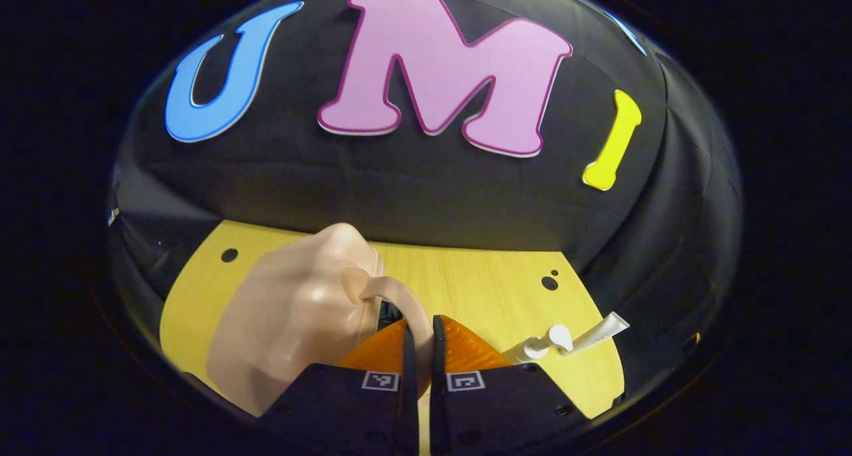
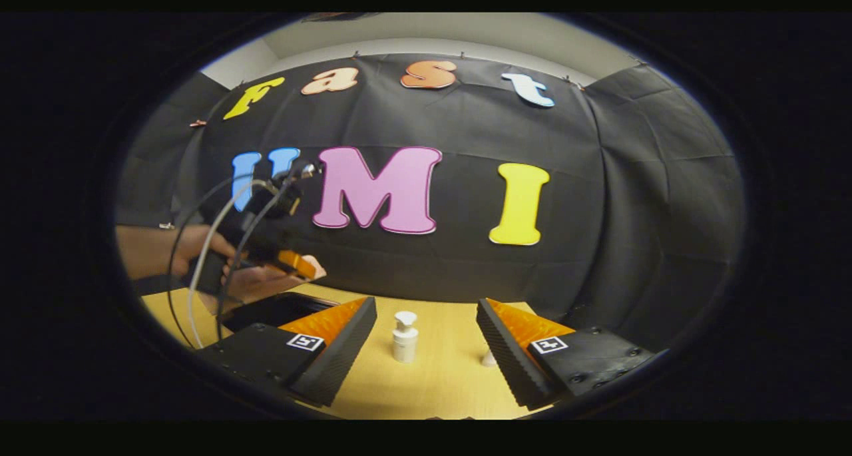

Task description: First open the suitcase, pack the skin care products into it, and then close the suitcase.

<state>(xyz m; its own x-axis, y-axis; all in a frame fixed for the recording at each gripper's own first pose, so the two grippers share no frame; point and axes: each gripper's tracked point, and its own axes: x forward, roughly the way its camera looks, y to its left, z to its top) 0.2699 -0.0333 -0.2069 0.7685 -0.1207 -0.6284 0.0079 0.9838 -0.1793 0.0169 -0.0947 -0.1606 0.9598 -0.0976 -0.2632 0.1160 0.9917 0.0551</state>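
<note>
Opening step in hand: left gripper [image 1: 419,349] is clamped on the handle [image 1: 399,296] of the pink suitcase lid [image 1: 293,316], lid raised at a tilt above the yellow table [image 1: 479,276]. From the right gripper view the case's dark interior [image 2: 279,309] lies exposed below the left gripper, so it looks open or nearly so. Right gripper [image 2: 426,339] is spread wide, holding nothing, lined up on the pump bottle [image 2: 404,336] standing between its fingers but farther off. A tube [image 1: 596,333] lies beside the bottle. Next, I'd say: advance the right gripper, close on the bottle, carry it to the case.

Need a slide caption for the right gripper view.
Right gripper open, lined up on the pump bottle standing on the wooden table.
</note>
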